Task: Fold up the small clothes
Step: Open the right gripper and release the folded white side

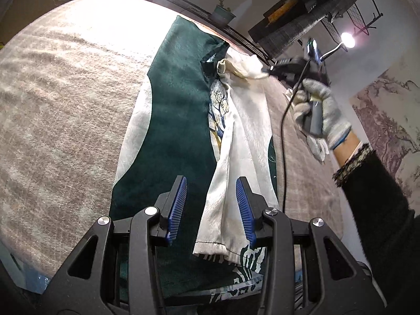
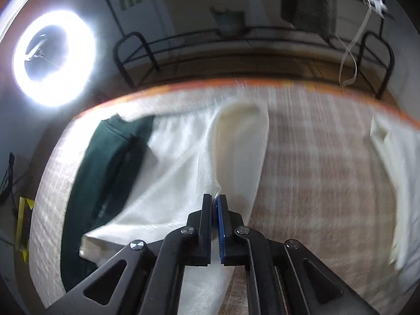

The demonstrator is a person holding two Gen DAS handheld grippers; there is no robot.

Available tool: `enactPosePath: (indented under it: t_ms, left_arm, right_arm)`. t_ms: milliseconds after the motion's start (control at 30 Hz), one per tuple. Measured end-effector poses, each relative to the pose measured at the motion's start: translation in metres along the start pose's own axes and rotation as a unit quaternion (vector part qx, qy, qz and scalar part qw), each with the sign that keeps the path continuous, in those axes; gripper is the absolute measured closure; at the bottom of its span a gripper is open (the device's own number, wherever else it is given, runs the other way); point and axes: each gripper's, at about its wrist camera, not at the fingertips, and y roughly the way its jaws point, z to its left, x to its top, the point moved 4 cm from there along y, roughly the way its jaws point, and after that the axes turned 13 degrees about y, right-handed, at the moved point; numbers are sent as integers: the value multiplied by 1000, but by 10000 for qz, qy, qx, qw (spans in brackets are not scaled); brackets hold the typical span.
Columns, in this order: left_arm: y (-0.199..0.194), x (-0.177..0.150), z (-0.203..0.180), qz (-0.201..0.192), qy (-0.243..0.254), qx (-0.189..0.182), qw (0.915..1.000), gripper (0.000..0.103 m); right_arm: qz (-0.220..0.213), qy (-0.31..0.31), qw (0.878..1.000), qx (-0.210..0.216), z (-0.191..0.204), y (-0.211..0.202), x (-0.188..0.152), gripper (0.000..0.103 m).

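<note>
- Dark green and cream-white satin garment (image 1: 181, 120) with a printed flower patch, spread flat on a beige woven plaid cloth (image 1: 65, 99) covering the table.
- In the left wrist view: lying in the middle of the frame, long axis running from the lower edge up toward the upper middle, slightly leaning right at the top.
- Green panel on the left half, glossy white panel folded over on the right, black-stitched white hem at the lower end, near the blue pads.
- Top end bunched into a cream fold (image 1: 236, 67), lifted off the cloth at upper right of centre.
- Left gripper (image 1: 211, 202), black with blue ribbed pads, at lower centre: jaws spread apart, hovering over the hem end, pads pressing on nothing.
- Right gripper (image 1: 270, 68), at the upper right of the same view, held by a grey knit-gloved hand (image 1: 319, 113) with a black sleeve: tips pinching the white fold.
- In the right wrist view: right gripper (image 2: 215, 199) pressed together on a thin ridge of white fabric (image 2: 183, 162), pulled up from the cloth toward the lower centre.
- Green part at the left of that frame, blurred.
- Ring light (image 2: 53, 57) glowing at upper left.
</note>
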Motion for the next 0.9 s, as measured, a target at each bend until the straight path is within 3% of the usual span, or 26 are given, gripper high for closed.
enactPosePath:
  t_ms: [100, 167, 400, 600, 667, 700, 733, 900]
  left_arm:
    - [-1, 0, 0, 5, -8, -63, 10000, 64]
    - [-2, 1, 2, 3, -49, -92, 9999, 64]
    - [-2, 0, 4, 3, -127, -106, 9999, 64]
    - [-3, 1, 4, 15, -158, -99, 9998, 64]
    - [-4, 2, 5, -8, -183, -101, 9998, 64]
    - [-5, 3, 5, -26, -184, -90, 9998, 64]
    - [-6, 3, 5, -37, -172, -76, 9998, 64]
    - [-5, -1, 6, 63, -100, -2, 9999, 64]
  right_arm:
    - [-123, -209, 9997, 83, 16, -17, 15, 102]
    - [-134, -170, 9991, 352, 30, -23, 23, 102]
    - [-98, -108, 9947, 1020, 93, -11, 42, 103]
    - [-1, -339, 9953, 902, 132, 33, 50, 102]
    - [129, -465, 9942, 958, 138, 47, 46, 93]
    - [196, -489, 9937, 992, 138, 50, 44, 76]
    - [216, -495, 9929, 1056, 136, 48, 41, 67]
    - [164, -490, 9903, 1291, 122, 16, 19, 68]
